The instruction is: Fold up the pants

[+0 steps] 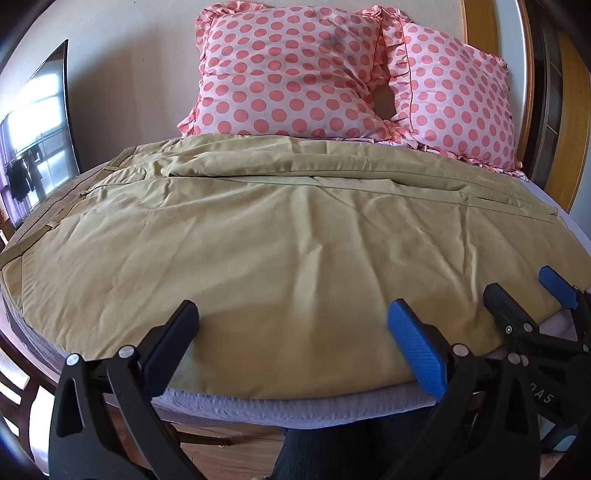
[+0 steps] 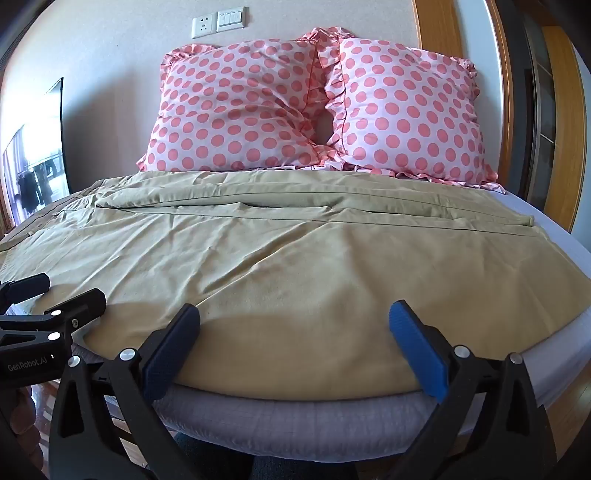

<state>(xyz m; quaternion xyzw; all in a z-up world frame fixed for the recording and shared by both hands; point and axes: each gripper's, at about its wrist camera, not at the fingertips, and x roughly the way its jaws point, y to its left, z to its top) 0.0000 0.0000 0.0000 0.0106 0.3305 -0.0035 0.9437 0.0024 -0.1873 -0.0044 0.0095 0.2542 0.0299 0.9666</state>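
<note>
1. Across the bed with its pale grey-lilac sheet (image 1: pixel 295 406) (image 2: pixel 295 417), a pair of khaki-tan cotton pants (image 1: pixel 280 240) (image 2: pixel 295 266) lies spread wide, waistband toward the left edge and leg hems toward the right.
2. One leg is laid lengthwise along the far side, its seam lines running left to right; the near fabric is creased and reaches the front edge of the mattress.
3. Behind the pants, two pink pillows with coral polka dots and ruffled edges (image 1: pixel 288 70) (image 2: pixel 236 110) lean against the off-white wall (image 1: pixel 122 92) (image 2: pixel 110 55).
4. The left gripper (image 1: pixel 293 325) (image 2: pixel 55 291) sits at the near hem with its black and blue-padded fingers spread wide, pinching nothing; the cloth lies flat between them.
5. The right gripper (image 2: pixel 295 328) (image 1: pixel 532 291) is just beside it to the right, also spread apart over the hem and holding nothing.
6. A white socket and switch plate (image 2: pixel 218 20) sits on the wall above the pillows.
7. A dark glossy screen (image 1: pixel 37 140) (image 2: pixel 37 155) stands at the left, reflecting a window.
8. Wooden trim (image 1: pixel 569 110) (image 2: pixel 436 33) frames the right side.
</note>
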